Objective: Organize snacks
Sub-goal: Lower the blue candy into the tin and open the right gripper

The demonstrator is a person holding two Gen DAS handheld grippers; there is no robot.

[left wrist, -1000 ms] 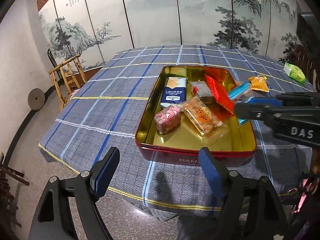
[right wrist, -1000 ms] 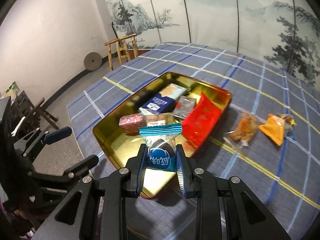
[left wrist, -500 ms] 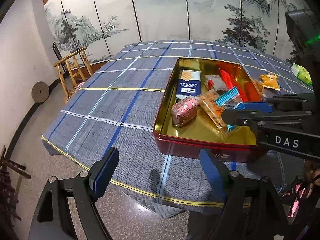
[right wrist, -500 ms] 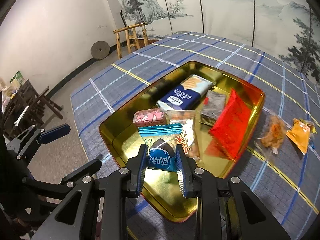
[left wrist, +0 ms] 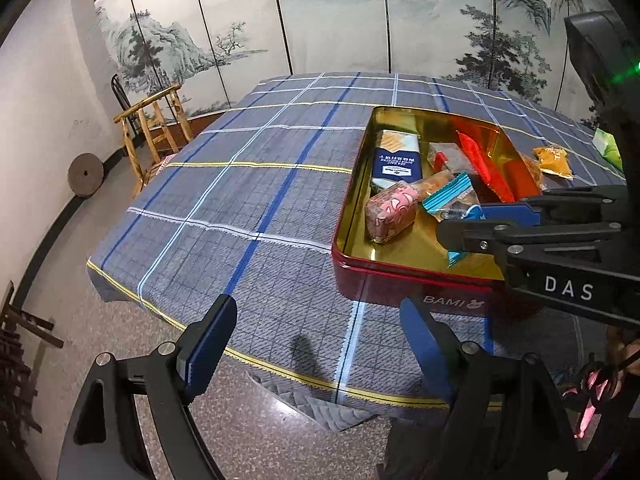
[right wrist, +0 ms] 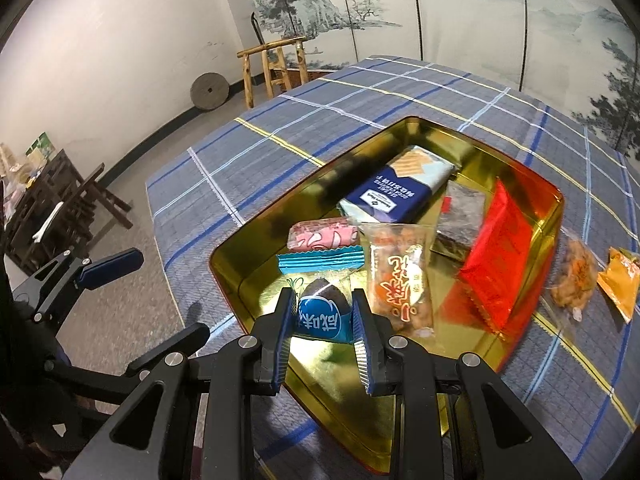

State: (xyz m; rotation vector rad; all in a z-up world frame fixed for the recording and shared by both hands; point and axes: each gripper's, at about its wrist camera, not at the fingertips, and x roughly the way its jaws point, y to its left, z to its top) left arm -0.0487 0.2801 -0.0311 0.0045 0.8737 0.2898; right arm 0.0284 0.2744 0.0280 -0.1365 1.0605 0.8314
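My right gripper [right wrist: 323, 316] is shut on a blue snack packet [right wrist: 320, 314] and holds it over the near end of the gold tin [right wrist: 224, 258], which is red outside [left wrist: 400, 284]. In the tin lie a navy biscuit pack [right wrist: 394, 196], a pink packet [right wrist: 322, 234], a clear nut packet [right wrist: 402, 280], a dark packet [right wrist: 460, 216] and a red packet [right wrist: 500, 256]. My left gripper [left wrist: 316, 348] is open and empty, near the table's front edge, left of the tin. The right gripper also shows in the left wrist view [left wrist: 476, 222].
Two snacks lie on the checked tablecloth [left wrist: 248, 200] right of the tin: a clear bag of orange pieces [right wrist: 574, 276] and an orange packet [right wrist: 620, 278]. A green packet [left wrist: 608, 148] lies at the far right. A wooden chair [left wrist: 154, 132] stands beside the table's left side.
My right gripper has moved with the blue packet further over and down toward the tin's near end. My left gripper has shifted left, so the tin sits further right in its view.
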